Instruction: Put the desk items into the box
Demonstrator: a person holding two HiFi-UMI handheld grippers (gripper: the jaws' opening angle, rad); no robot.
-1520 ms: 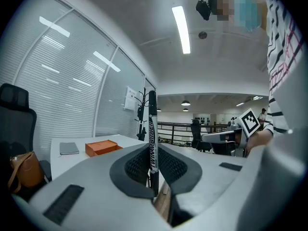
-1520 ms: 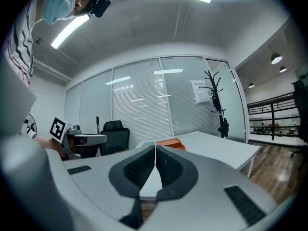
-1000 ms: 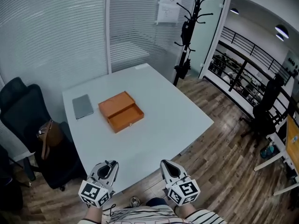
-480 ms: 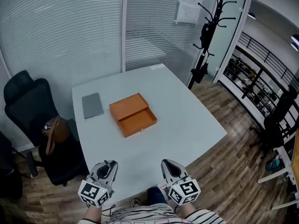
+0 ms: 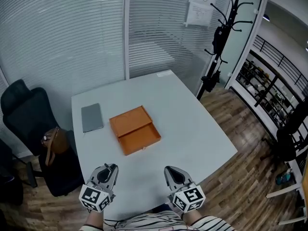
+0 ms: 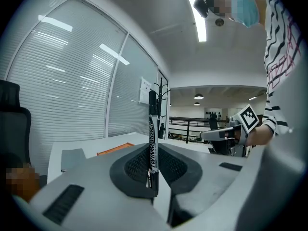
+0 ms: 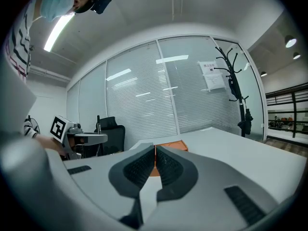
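Observation:
An orange box [image 5: 134, 129] with its drawer pulled open lies in the middle of the white table [image 5: 192, 129]; its edge also shows beyond the jaws [image 7: 169, 147]. A grey notebook [image 5: 92, 117] lies flat to its left. My left gripper [image 5: 109, 169] hovers over the table's near edge, shut on a black marker [image 6: 153, 134] that stands upright between the jaws. My right gripper [image 5: 172, 171] is level with it on the right, jaws shut with nothing between them [image 7: 155, 154]. Both are well short of the box.
A black office chair [image 5: 26, 117] with a brown bag [image 5: 52, 142] on it stands at the table's left side. Glass walls with blinds close the far side. A black coat rack [image 5: 220, 37] stands at the far right corner, on wooden floor [image 5: 240, 177].
The head view has swung, so the table and box sit a little lower and more to the right in it. Both grippers keep their places and states.

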